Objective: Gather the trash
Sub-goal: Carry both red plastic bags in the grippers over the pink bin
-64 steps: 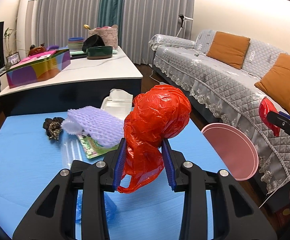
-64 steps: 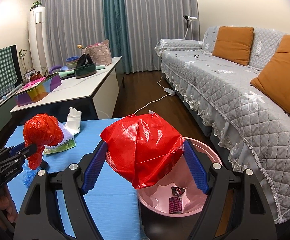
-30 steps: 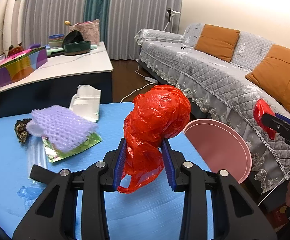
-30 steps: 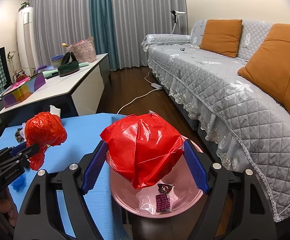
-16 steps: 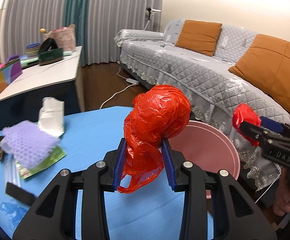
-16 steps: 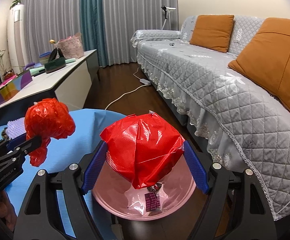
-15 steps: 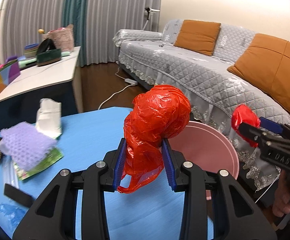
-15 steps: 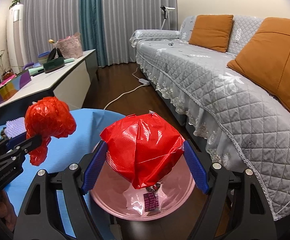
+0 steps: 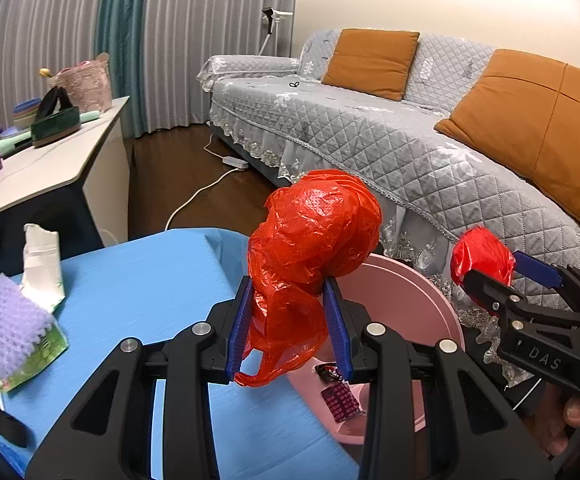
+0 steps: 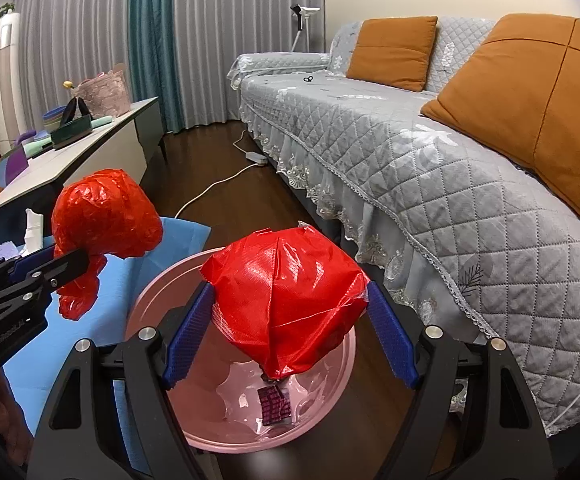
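Living room, grey sofa (image 10: 410, 152) behind. Red bags: thin crumpled plastic, likely light, soft, slippery; best pinched mid-bunch. Right gripper (image 10: 290, 332), jaws clamped on one bag (image 10: 285, 284) over the pink bin (image 10: 161, 280). Left gripper (image 9: 290, 320), jaws pinching the other bag (image 9: 314, 232) beside the bin, over the blue table (image 9: 141, 272).

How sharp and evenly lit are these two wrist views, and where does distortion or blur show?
Left wrist view: the red bag is crisp; the purple foam net at the left edge smears; dark corners vignette. Right wrist view: sharp throughout; wet glare spots in the pink bin; the sofa bows with fisheye curvature. Both show warm, soft indoor light.
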`<state>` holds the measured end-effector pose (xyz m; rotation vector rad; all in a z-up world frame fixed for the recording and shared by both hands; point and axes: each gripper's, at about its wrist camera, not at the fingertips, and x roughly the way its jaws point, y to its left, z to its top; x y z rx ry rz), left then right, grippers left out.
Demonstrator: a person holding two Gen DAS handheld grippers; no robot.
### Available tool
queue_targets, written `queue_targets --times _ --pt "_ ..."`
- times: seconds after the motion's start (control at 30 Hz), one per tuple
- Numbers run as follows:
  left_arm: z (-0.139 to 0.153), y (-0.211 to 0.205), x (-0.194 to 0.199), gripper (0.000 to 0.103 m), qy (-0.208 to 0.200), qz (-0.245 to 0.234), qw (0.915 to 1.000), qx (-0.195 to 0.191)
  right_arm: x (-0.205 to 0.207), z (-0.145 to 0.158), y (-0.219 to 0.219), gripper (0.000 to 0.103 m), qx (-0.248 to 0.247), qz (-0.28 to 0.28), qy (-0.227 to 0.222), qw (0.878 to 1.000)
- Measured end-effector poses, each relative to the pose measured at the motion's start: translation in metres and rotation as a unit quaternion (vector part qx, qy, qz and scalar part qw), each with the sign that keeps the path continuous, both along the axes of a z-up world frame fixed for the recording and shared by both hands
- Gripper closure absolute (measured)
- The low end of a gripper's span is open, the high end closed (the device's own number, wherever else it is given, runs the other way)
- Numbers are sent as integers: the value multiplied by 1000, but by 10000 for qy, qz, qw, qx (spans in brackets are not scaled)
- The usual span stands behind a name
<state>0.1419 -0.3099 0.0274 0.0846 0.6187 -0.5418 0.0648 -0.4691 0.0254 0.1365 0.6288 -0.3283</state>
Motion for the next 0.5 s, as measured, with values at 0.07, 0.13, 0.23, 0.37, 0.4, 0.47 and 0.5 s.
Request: queue_targets --times 0.07,0.13,0.23,0.37,0.4,0.47,0.5 --pt "-1 -5 1 68 12 -27 10000 -2 1 -1 -3 27 9 -38 -10 10000" --pt "-2 -7 2 68 31 -51 10000 -10 1 -2 -5 27 16 -71 -22 10000" --pt "-4 -13 4 68 55 -90 9999 -6 1 -3 -8 27 19 -141 -38 9999" --pt "-5 -19 5 67 116 -195 9997 -28 1 -3 -12 25 28 -242 -38 9997" --pt "-5 -18 5 66 148 -247 9996 -51 1 -4 -13 24 37 -270 -28 9996" --pt "-4 -18 4 59 174 -287 9994 -62 2 -4 -15 21 31 -344 21 9994" --pt "-3 -16 4 50 174 -280 9994 -68 1 -4 -15 19 46 -371 32 9993"
